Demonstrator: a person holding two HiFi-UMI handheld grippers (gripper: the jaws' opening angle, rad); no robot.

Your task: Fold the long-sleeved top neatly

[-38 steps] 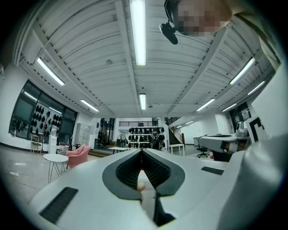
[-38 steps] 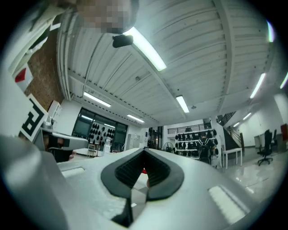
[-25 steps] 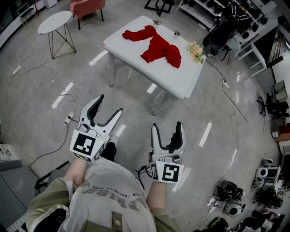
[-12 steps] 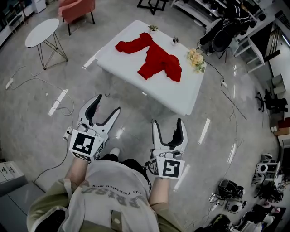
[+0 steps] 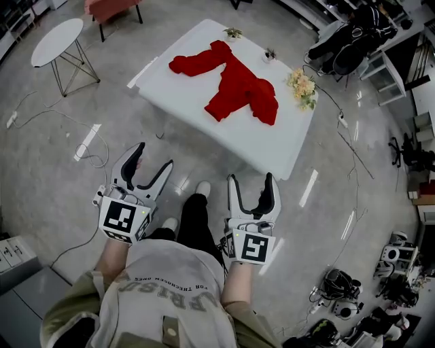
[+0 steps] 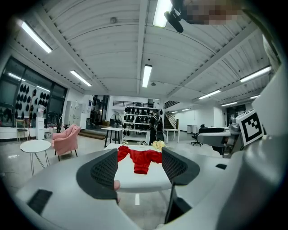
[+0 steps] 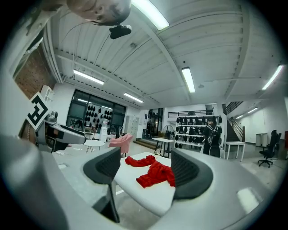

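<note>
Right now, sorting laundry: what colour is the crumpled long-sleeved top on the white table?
Plain red long-sleeved top; clearest in the head view.

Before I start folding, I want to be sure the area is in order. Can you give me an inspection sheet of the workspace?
Surface: white table, bare apart from the items below.
Job's things: red long-sleeved top, lying unfolded and rumpled on the table, one sleeve stretched toward the far-left corner.
Clutter: flower bunch near the table's right edge; two small potted plants along the far edge.
Grippers: left hand-held gripper and right hand-held gripper both open and empty, over the floor short of the table.
Cables: loose cable on the floor to the left; another cable to the right.
Surroundings: round side table, pink armchair, equipment racks.
</note>
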